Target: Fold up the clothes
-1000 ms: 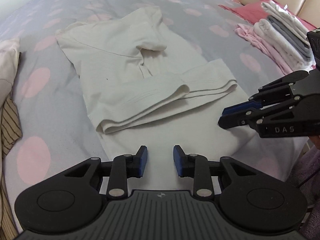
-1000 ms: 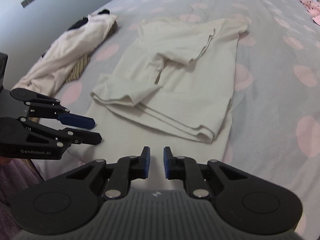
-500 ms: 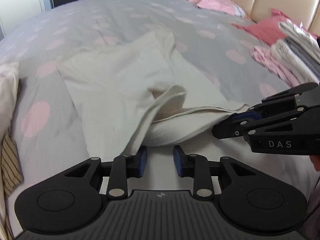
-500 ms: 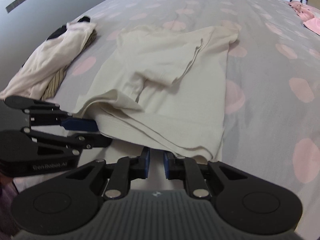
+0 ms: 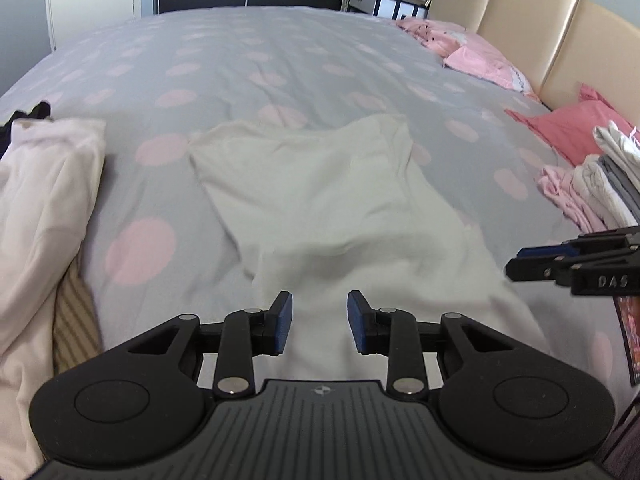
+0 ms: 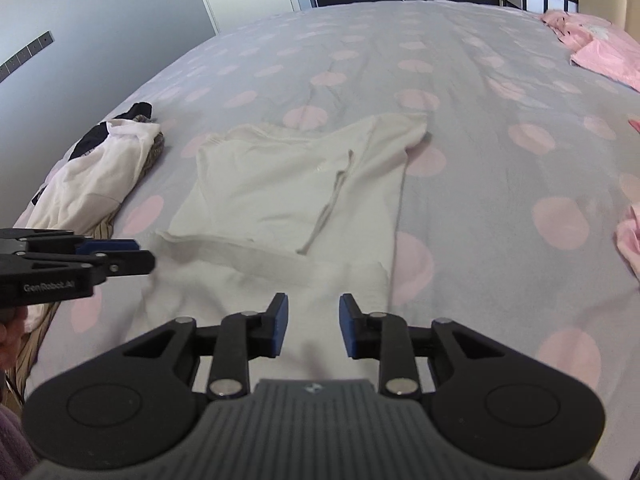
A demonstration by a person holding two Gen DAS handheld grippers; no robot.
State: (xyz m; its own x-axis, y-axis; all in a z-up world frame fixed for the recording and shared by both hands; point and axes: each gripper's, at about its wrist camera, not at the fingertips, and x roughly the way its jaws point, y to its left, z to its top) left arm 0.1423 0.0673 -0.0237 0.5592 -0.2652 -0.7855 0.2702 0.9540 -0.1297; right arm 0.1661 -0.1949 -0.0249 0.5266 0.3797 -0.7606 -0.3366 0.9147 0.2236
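A cream T-shirt (image 5: 320,200) lies spread on the grey bed with pink dots; its near hem reaches toward me and hangs over the bed's front edge. It also shows in the right wrist view (image 6: 296,184), with one side folded in over the middle. My left gripper (image 5: 319,322) is open and empty just above the shirt's near hem. My right gripper (image 6: 313,325) is open and empty over the same hem, further right. Each gripper shows from the side in the other's view: the right (image 5: 576,264), the left (image 6: 80,264).
A heap of unfolded pale clothes (image 5: 36,208) lies at the left, also in the right wrist view (image 6: 100,172). A stack of folded clothes (image 5: 600,184) sits at the right by a red pillow (image 5: 568,124). Pink pillows (image 5: 480,56) and a beige headboard (image 5: 560,32) lie beyond.
Both grippers have opened wider and pulled back and up, tilting toward the room. The shirt's folded bottom part has been drawn out toward the front edge and now lies longer and flatter.
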